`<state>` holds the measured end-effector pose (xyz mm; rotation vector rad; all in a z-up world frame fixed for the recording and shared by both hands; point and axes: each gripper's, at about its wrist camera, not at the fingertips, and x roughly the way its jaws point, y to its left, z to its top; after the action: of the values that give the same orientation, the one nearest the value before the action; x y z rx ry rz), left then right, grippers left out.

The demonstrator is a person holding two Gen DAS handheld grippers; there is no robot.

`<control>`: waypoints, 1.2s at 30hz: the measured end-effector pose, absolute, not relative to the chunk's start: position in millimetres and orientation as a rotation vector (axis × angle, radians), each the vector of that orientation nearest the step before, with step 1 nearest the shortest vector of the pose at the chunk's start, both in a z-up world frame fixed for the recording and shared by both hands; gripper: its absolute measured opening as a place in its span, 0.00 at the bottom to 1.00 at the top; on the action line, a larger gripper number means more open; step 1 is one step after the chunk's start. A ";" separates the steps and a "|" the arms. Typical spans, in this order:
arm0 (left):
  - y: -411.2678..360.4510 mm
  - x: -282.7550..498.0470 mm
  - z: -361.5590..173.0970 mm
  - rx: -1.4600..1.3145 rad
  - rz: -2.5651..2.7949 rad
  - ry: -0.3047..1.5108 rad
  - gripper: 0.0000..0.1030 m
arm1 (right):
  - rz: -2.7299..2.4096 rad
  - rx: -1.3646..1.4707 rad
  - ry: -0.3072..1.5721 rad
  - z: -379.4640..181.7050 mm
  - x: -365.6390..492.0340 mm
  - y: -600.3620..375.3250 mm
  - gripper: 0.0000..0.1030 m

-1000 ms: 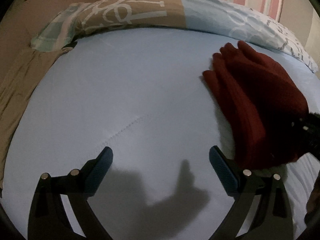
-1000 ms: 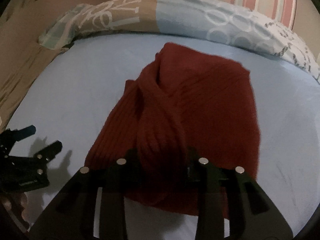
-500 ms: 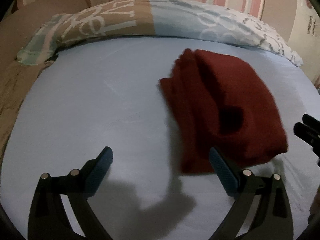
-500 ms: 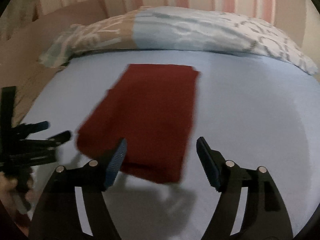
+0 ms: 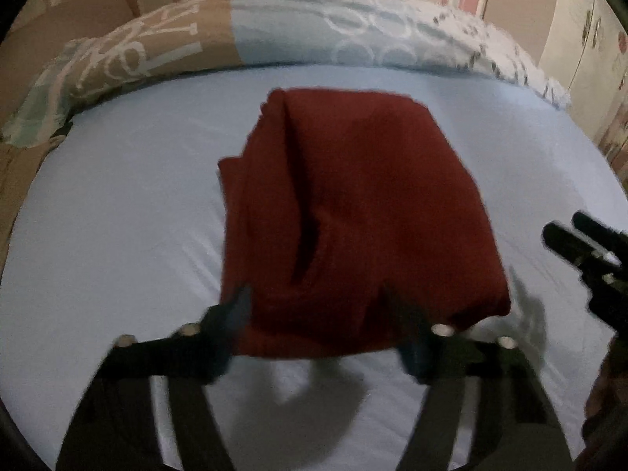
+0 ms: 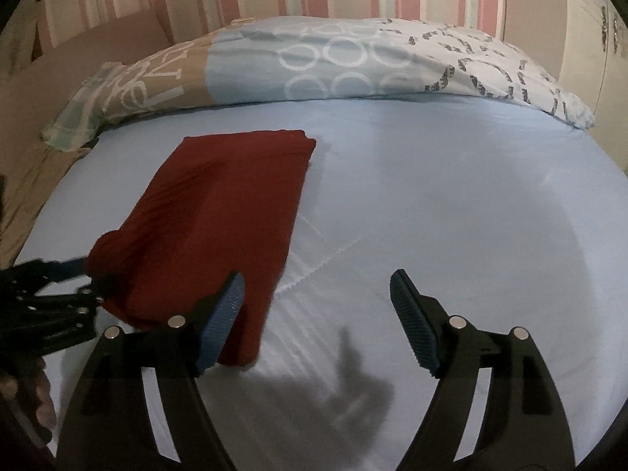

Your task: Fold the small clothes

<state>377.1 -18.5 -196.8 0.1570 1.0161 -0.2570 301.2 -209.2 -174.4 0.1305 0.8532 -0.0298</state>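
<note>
A dark red knitted garment (image 5: 365, 196) lies folded in a rough rectangle on the light blue bed sheet (image 5: 117, 216). My left gripper (image 5: 318, 302) is at its near edge. The jaws are closing, with the cloth's near left corner between the pads. In the right wrist view that corner (image 6: 106, 247) bulges up against the left gripper (image 6: 78, 278). My right gripper (image 6: 316, 278) stands open over bare sheet, just right of the garment (image 6: 235, 204), and its jaws are still opening with nothing between them. It also shows at the right edge of the left wrist view (image 5: 565, 225).
A long patterned pillow (image 6: 333, 59) in tan, blue and white lies across the far end of the bed, below a striped wall. A brown blanket (image 5: 15, 180) borders the sheet on the left. A pale cabinet (image 5: 588, 39) stands at far right.
The right gripper let go of the garment, opened and drew off to the right. The garment now lies flat and folded. The left gripper moved right onto its near edge and narrowed its jaws.
</note>
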 end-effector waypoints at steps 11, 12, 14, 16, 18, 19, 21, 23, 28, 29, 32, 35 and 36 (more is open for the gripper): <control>-3.7 372.1 -208.3 0.153 -0.241 1.044 0.30 | -0.004 0.094 0.837 -168.9 317.2 -188.8 0.77; 1.6 367.6 -204.2 0.133 -0.239 1.033 0.30 | -0.001 0.087 0.834 -168.3 316.3 -186.6 0.77; 10.1 361.8 -199.3 0.114 -0.232 1.022 0.30 | 0.001 0.057 0.825 -167.4 313.3 -178.9 0.78; 18.1 357.9 -198.8 0.105 -0.220 1.022 0.30 | 0.011 0.055 0.825 -168.6 311.6 -174.4 0.79; 23.3 359.7 -205.5 0.111 -0.208 1.038 0.30 | 0.013 0.061 0.835 -173.3 311.1 -171.4 0.79; 25.9 361.1 -210.3 0.110 -0.202 1.047 0.30 | 0.011 0.059 0.842 -175.9 311.5 -170.2 0.80; 30.9 364.6 -224.4 0.105 -0.196 1.073 0.30 | 0.010 0.063 0.868 -184.5 312.7 -169.1 0.80; 27.9 364.8 -228.9 0.126 -0.194 1.071 0.31 | 0.006 0.066 0.876 -188.8 311.6 -169.0 0.80; 22.1 365.1 -225.1 0.178 -0.184 1.060 0.36 | -0.001 0.058 0.881 -190.8 308.8 -169.3 0.80; 22.3 365.4 -224.2 0.178 -0.185 1.061 0.36 | -0.003 0.058 0.878 -189.3 308.3 -169.1 0.80; 22.2 364.2 -219.5 0.189 -0.188 1.064 0.41 | -0.003 0.060 0.875 -186.1 306.8 -169.0 0.81; 23.2 357.3 -211.4 0.209 -0.182 1.042 0.65 | 0.002 0.061 0.864 -181.8 303.5 -167.7 0.87; 23.9 354.9 -208.9 0.210 -0.186 1.031 0.71 | 0.010 0.064 0.857 -179.5 301.6 -166.2 0.89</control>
<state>354.9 23.9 -208.9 0.2098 1.0311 -0.1857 301.6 -166.2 -179.5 0.0640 0.8574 0.0097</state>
